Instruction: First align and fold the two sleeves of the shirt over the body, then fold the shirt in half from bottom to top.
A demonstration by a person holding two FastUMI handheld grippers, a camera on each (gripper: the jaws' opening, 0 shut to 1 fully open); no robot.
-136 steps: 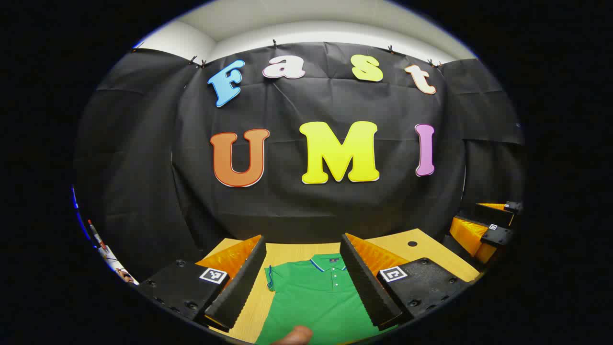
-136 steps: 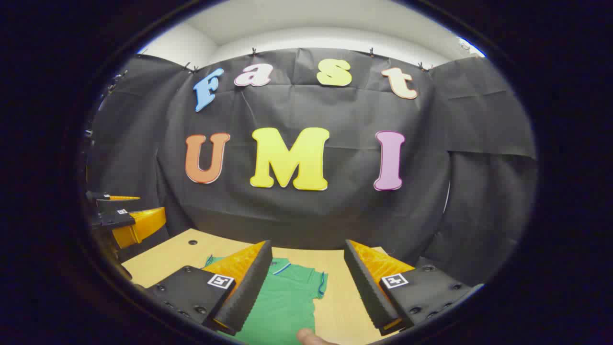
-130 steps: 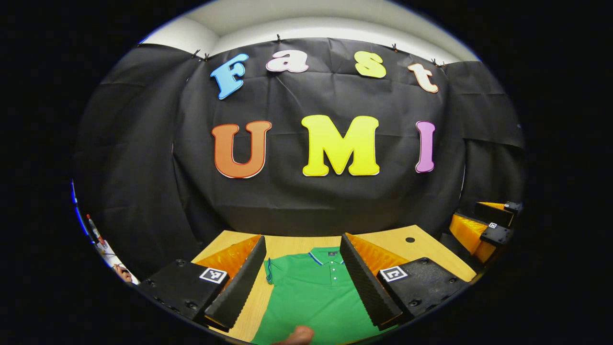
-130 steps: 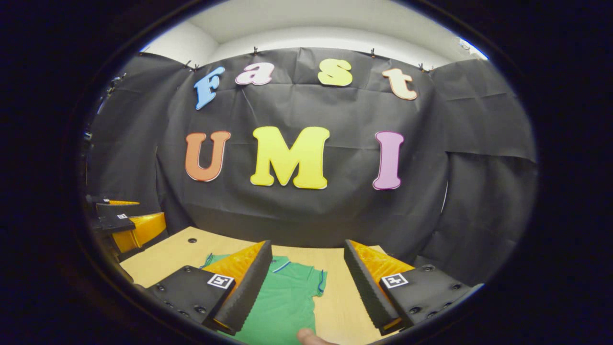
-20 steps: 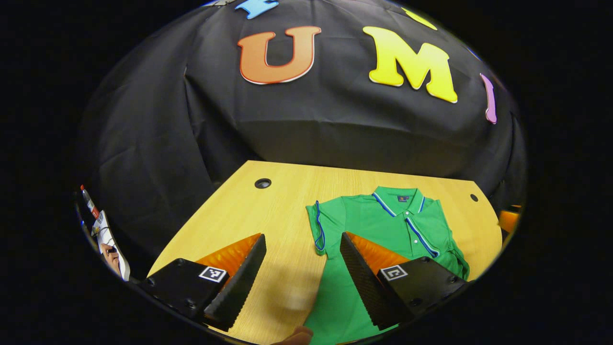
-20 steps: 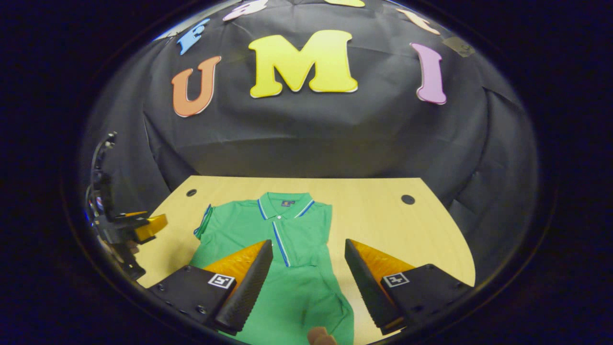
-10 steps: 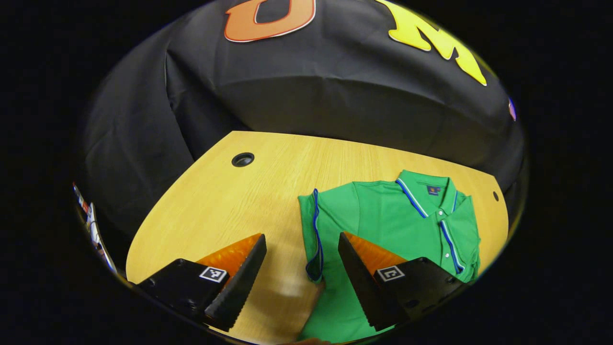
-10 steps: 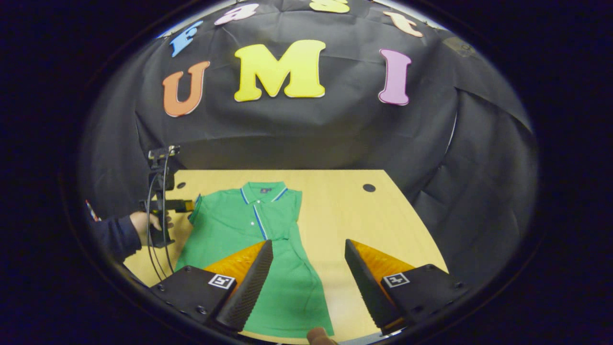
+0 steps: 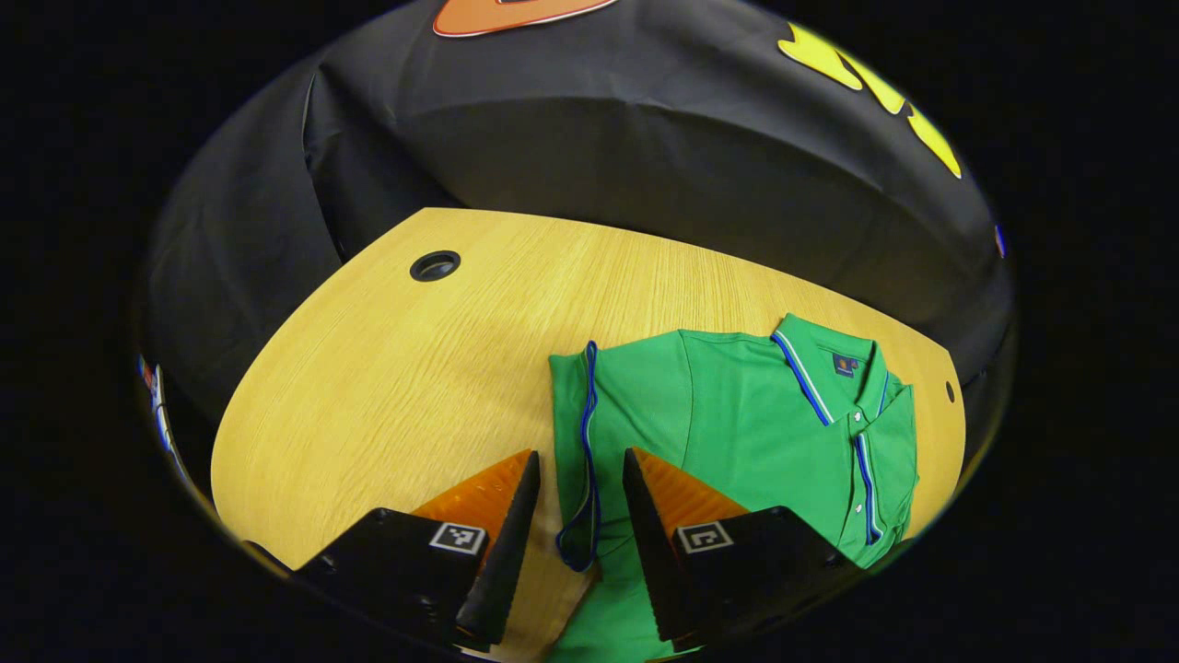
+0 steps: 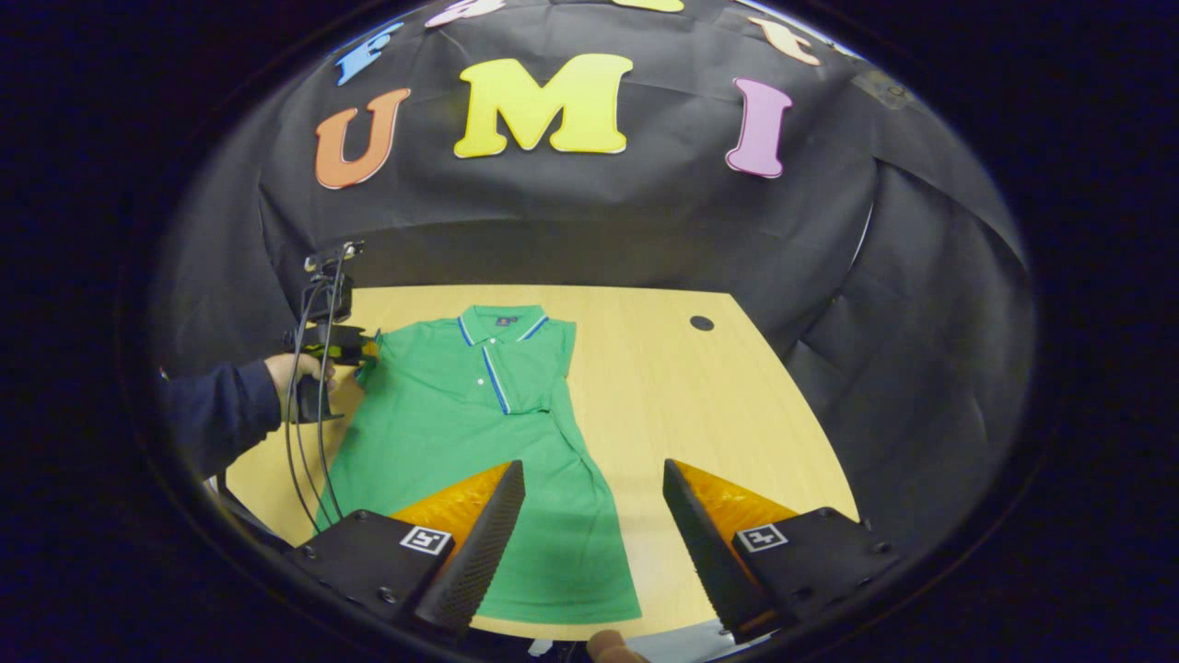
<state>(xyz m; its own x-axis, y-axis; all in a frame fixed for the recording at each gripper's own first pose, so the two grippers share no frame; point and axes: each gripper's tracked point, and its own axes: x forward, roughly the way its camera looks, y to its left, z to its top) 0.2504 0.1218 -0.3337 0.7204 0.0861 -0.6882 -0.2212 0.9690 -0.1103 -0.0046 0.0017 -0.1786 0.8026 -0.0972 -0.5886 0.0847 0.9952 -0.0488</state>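
— What are the left gripper [image 9: 580, 525] fingers doing?

— They stand a narrow gap apart, on either side of the blue-trimmed cuff of the left sleeve [image 9: 582, 460]. I cannot tell whether they press on the cloth yet. One finger [image 9: 505, 552] lies over bare wood, the other [image 9: 650, 543] over green fabric.

— And the right gripper [image 10: 589, 534]?

— Its fingers are spread wide and hold nothing. They hang above the lower part of the green polo shirt [image 10: 479, 433], with one finger [image 10: 474, 552] over the cloth and the other [image 10: 705, 552] over the table [image 10: 700, 414].

— Where does the shirt lie?

— Flat on the wooden table, collar [image 10: 502, 324] toward the black booth wall [image 10: 599, 221], hem nearest the right gripper's camera. Its right side already looks folded in, giving a straight edge there.

— Anything else?

— In the right gripper view, a hand [image 10: 295, 373] in a dark sleeve [image 10: 216, 410] holds the left gripper at the shirt's left sleeve, cables hanging from it. A round hole [image 10: 702, 323] sits in the tabletop beyond the shirt.
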